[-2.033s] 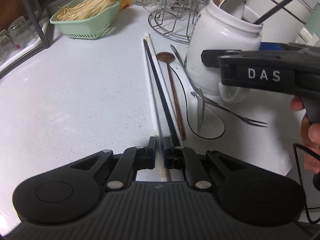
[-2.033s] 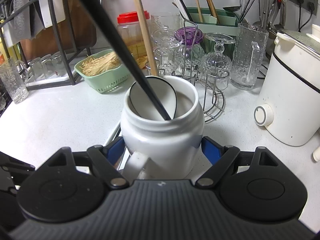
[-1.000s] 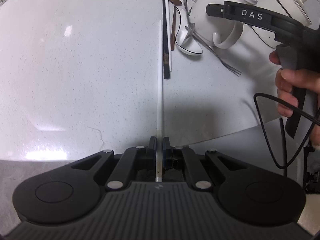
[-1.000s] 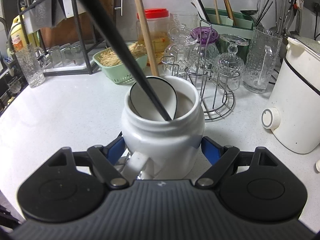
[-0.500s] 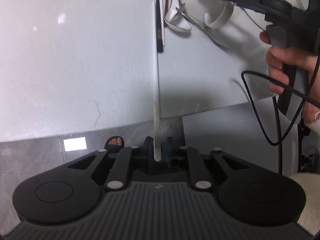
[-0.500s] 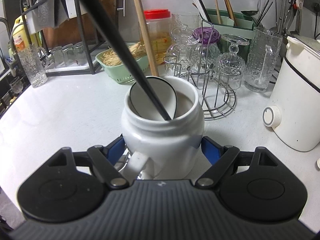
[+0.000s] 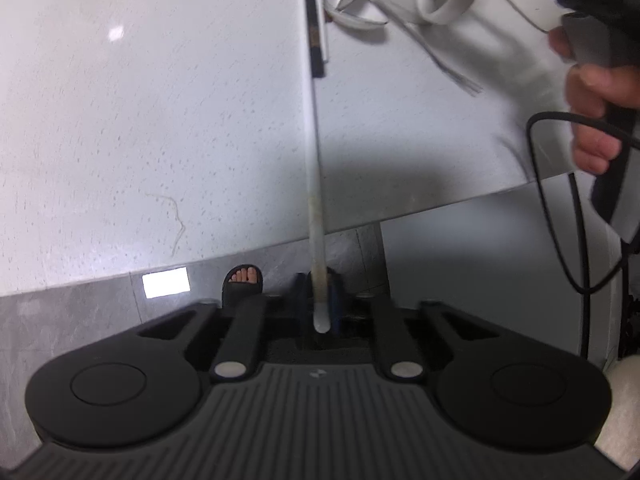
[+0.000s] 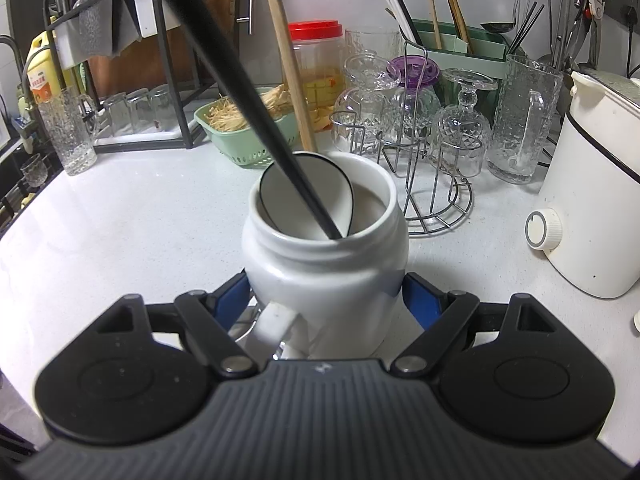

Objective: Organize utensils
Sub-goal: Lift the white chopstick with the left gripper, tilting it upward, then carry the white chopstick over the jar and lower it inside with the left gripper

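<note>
Left gripper jaws just closed further, pinching white chopstick pointing 12 o'clock, right gripper clamping jar.

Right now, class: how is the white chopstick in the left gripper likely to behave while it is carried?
The white chopstick looks straight, so probably stiff. The left gripper pinches only its end, so it may pivot. Its smooth, round surface could slip or roll.

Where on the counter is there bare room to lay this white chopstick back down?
Bare counter lies left of the white jar, in front of the green basket. Behind the jar, the glass rack and kettle crowd it.
</note>
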Demonstrator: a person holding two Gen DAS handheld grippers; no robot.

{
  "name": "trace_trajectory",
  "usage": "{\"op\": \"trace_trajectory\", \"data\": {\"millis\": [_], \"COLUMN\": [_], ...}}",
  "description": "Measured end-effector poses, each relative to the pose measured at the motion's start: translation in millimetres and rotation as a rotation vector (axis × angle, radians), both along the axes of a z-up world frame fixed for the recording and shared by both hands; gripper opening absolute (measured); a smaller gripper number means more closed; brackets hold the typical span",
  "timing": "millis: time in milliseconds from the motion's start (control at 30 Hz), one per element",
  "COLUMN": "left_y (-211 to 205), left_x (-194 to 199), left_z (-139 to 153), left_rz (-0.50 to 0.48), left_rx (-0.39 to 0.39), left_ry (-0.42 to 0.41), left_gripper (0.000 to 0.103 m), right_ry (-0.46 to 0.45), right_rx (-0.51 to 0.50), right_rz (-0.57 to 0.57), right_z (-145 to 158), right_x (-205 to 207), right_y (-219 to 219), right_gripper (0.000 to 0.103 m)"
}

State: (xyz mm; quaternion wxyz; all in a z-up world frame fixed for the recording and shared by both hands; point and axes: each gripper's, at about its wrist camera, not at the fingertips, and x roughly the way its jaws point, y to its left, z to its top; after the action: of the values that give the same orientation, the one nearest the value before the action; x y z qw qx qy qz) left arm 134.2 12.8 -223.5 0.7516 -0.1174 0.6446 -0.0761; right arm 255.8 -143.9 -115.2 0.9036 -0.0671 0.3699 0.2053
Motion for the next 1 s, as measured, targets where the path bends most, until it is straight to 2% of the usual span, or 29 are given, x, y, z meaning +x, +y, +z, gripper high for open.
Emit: {"op": "trace_trajectory", "data": {"millis": [167, 333, 467, 667, 833, 1000], "left_y": [9.3, 19.4, 27.2, 32.5, 37.9, 31.4], "left_x": [4.3, 15.8, 29.2, 59.0, 80.4, 84.9], "left_z": [26.5, 65.6, 104.5, 159.6, 183.9, 202.0], "left_rz": [-0.009, -0.008, -0.043, -0.132, -0.163, -0.224], "left_rx": [0.042, 0.087, 0.124, 0.218, 0.224, 0.236], "left_ry": [-0.033, -0.082, -0.152, -0.256, -0.301, -0.328], "left_gripper": [0.009, 0.009, 0.009, 0.009, 0.009, 0.009], "right_ry": [-0.008, -0.006, -0.009, -0.007, -0.010, -0.013], "right_rx": [0.003, 0.005, 0.006, 0.008, -0.005, -0.007], "right_rz": [-0.010, -0.016, -0.026, -0.031, -0.027, -0.023], "right_z": [-0.5, -0.6, -0.9, -0.7, -0.6, 0.0], "right_x": [-1.3, 0.1, 0.0, 1.6, 1.5, 0.4], "right_y": [0.7, 1.7, 2.9, 4.1, 5.9, 5.3], "right_gripper": [0.085, 0.086, 0.086, 0.086, 0.086, 0.086]}}
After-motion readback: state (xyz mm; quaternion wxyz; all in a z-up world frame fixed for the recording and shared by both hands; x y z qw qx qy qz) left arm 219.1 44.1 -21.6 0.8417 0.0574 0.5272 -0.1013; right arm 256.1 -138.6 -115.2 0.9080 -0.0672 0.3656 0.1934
